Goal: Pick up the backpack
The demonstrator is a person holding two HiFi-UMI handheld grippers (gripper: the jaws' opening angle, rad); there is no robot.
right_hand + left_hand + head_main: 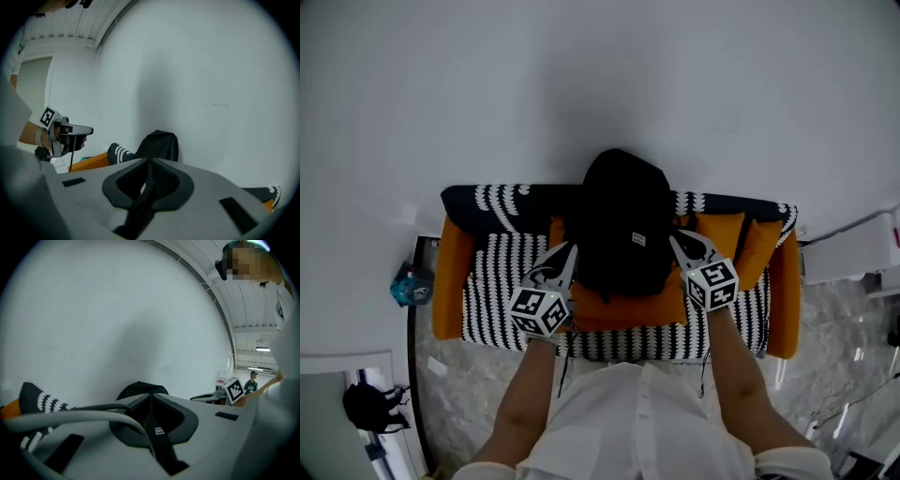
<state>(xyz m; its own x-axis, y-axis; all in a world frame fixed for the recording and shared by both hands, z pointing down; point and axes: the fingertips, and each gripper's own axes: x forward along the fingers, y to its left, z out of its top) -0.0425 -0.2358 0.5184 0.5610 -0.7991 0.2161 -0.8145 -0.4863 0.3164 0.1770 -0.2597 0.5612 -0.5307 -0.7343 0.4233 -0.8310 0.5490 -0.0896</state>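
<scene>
Two grippers, our left gripper (570,249) and right gripper (677,240), flank the black backpack (623,225) on the sofa (450,281) in the head view, and the left gripper view, then the right gripper view, show fingers (164,413) pressed together and empty, so we may just shove it aside unless they part.

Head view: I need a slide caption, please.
Shut left gripper and right gripper flank a black backpack on an orange sofa.
</scene>
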